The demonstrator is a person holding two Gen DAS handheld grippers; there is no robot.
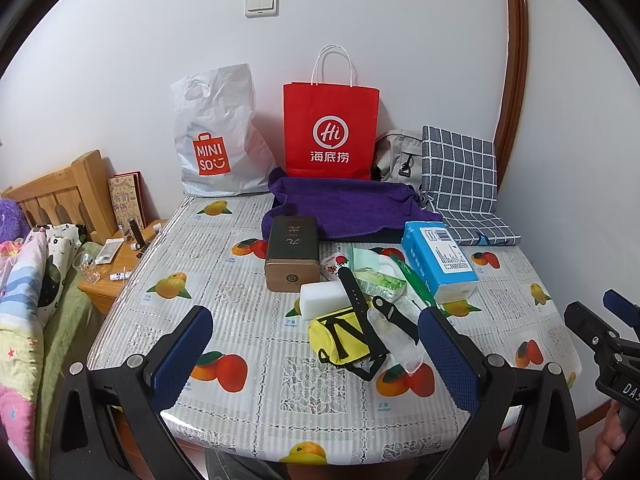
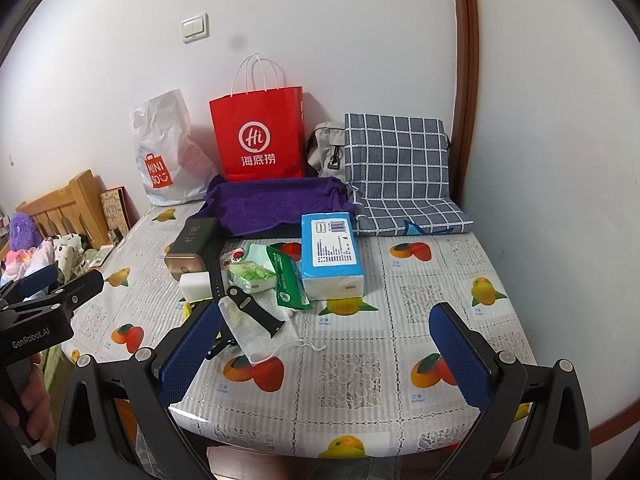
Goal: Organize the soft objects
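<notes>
Both claws were spread wide and holding nothing, hovering over the near edge of the surface (image 2: 360, 364) with its fruit-print cover. The left claw (image 1: 316, 354) sat just short of the little pile of stuff: the yellow pouch (image 1: 340, 338) lay right between its fingers in the left wrist view, with a black watch strap (image 1: 362, 308) draped over it and a white mesh bag (image 1: 394, 338) beside that. The right claw (image 2: 326, 360) was off to the right of the pile, with the mesh bag just ahead of its left finger (image 2: 188, 354). Farther back were a white sponge block (image 1: 322, 300), a blue tissue pack (image 2: 330, 250), a green wipes pack (image 2: 252, 276) and a brown tin (image 1: 294, 254). The purple towel (image 2: 276, 204) lay at the back, well away from both claws, next to a checked cushion (image 2: 400, 172).
</notes>
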